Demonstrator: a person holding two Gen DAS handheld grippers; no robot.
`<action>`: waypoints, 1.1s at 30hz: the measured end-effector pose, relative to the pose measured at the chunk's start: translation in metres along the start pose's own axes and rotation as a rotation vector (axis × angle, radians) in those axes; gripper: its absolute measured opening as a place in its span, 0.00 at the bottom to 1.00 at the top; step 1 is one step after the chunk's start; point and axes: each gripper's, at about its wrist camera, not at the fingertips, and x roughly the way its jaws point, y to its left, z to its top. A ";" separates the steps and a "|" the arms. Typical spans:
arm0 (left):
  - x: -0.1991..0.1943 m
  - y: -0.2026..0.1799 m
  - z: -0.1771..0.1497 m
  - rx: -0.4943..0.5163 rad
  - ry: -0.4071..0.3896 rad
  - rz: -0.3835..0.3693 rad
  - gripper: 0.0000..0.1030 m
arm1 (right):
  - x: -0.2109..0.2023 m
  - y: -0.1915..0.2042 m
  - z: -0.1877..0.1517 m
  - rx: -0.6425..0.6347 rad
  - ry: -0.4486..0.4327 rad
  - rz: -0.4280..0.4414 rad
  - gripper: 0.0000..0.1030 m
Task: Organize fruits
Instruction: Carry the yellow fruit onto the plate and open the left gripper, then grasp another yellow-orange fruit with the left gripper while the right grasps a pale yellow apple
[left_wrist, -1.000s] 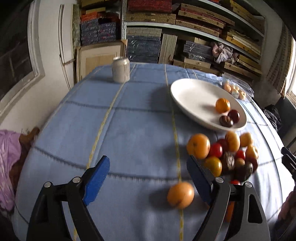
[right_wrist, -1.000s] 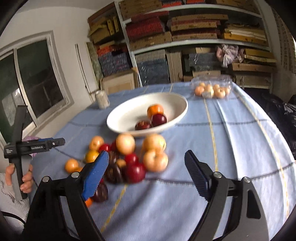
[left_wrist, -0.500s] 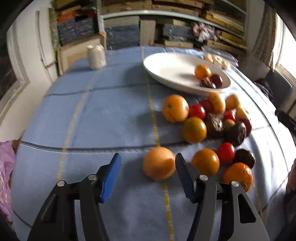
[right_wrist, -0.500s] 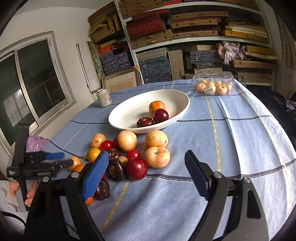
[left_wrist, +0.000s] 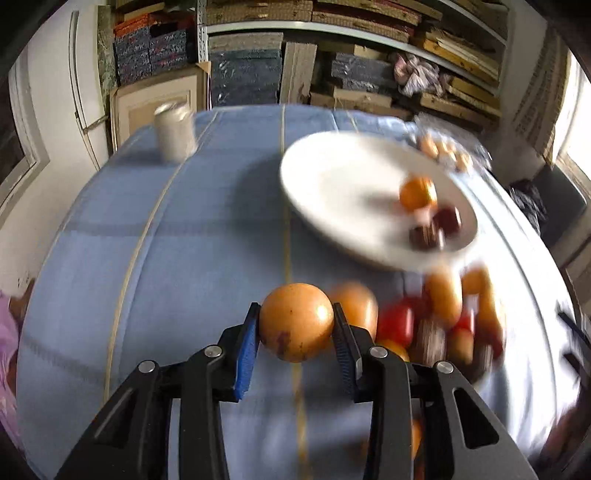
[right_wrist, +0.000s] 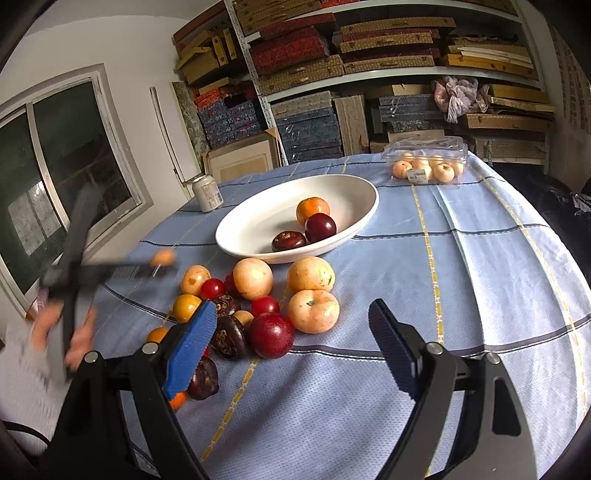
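In the left wrist view my left gripper (left_wrist: 295, 310) has its jaws closing on an orange fruit (left_wrist: 296, 322), and both blue pads press its sides. The right wrist view shows that gripper blurred at the left, the orange fruit (right_wrist: 162, 257) at its tip above the cloth. A white bowl (right_wrist: 258, 221) holds an orange (right_wrist: 312, 208) and two dark plums. In front of it lies a pile of fruit (right_wrist: 255, 295): oranges, peaches, red and dark plums. My right gripper (right_wrist: 291, 306) hangs open above the pile's near side, with nothing between its fingers.
A blue checked cloth (right_wrist: 461, 258) covers the round table. A pale can (right_wrist: 207, 197) stands at the back left. A clear box of peaches (right_wrist: 426, 162) sits at the back right. Shelves of stacked boxes fill the wall behind. A person's hand (right_wrist: 77, 339) holds the left gripper.
My left gripper moved forward over the lone orange fruit, its jaws came together on it, and it now carries the fruit. The right gripper has kept still and open.
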 end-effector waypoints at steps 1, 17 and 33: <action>0.008 -0.006 0.016 0.003 -0.008 -0.003 0.37 | 0.000 -0.001 0.000 0.003 -0.001 -0.004 0.80; 0.057 -0.049 0.050 0.065 -0.002 0.037 0.40 | 0.065 0.011 0.052 -0.015 0.097 -0.003 0.79; 0.031 -0.007 0.018 0.050 -0.026 0.068 0.71 | 0.089 -0.002 0.041 -0.029 0.146 -0.044 0.67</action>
